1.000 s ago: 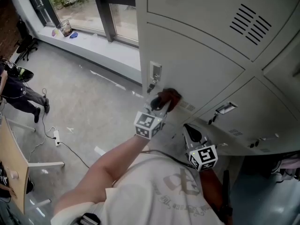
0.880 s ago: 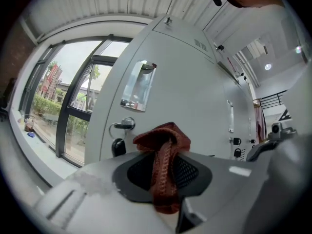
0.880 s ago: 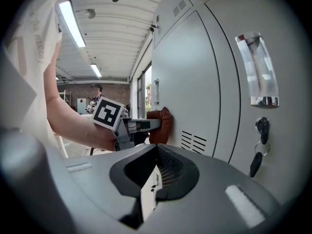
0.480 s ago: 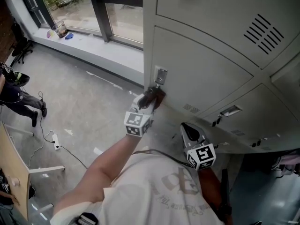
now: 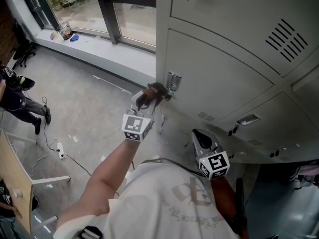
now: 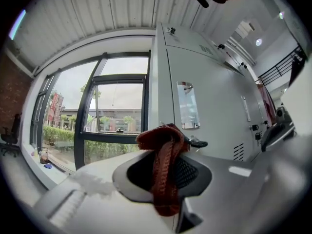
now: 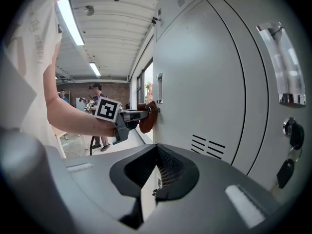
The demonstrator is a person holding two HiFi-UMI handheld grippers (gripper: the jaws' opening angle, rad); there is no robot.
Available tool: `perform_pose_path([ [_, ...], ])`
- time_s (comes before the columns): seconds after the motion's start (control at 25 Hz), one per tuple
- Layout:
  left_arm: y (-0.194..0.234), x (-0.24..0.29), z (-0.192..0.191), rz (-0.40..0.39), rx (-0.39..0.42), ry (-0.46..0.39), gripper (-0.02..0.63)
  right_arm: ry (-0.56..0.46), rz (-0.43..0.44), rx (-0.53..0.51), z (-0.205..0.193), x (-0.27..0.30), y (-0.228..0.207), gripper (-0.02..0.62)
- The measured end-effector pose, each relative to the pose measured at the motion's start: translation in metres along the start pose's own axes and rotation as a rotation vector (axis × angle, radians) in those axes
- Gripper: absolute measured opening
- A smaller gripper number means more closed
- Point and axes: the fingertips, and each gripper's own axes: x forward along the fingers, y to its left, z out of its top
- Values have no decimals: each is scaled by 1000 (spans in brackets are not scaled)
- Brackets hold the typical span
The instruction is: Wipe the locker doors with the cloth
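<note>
Cloth [image 6: 163,174] clamped in left tool [image 5: 148,97], touching locker door [image 5: 219,68] edge by latch; right tool [image 5: 202,139] closed, empty.

**Three cameras, one bank of lockers.**

The head view looks from high up, steeply down over the person's shoulder, taking in the locker doors [image 5: 224,78] and the floor by the window [image 5: 75,4]. The left gripper view sits hard against the lockers' left edge, facing along its jaws, past the cloth [image 6: 163,169], out to that same window. The right gripper view is low and close to a door, looking sideways along the fronts. There it catches the left gripper [image 7: 144,113], which the head view also sees, from above.
</note>
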Motion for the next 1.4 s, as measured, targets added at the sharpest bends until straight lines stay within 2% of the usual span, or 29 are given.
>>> perform_pose_path([
  [0.16, -5, 0, 10, -13, 25, -14, 81, 1, 2, 0, -1, 1, -2, 8],
  [0.36, 13, -4, 23, 55, 6, -58, 81, -4, 2, -5, -1, -1, -5, 8],
  [0.44, 17, -5, 31, 63, 31, -67, 81, -1, -2, -2, -1, -4, -7, 8],
  [0.72, -11, -1, 58, 18, 260, -91, 80, 5, -12, 12, -6, -11, -14, 8],
  [0.88, -28, 0, 62, -38, 390, -80, 80, 4, -8, 13, -7, -12, -16, 8],
  [0.96, -34, 1, 62, -55, 425, -61, 80, 3, -5, 13, -7, -13, -17, 8],
  [1.08, -41, 1, 62, -36, 467, -49, 80, 1, -1, 13, -7, -13, -18, 8],
  [1.28, -71, 2, 70, -80, 719, -48, 80, -12, 1, 13, -8, -15, -21, 8],
  [1.4, -89, 6, 71, -112, 795, -50, 80, -19, 2, 12, -8, -17, -23, 8],
])
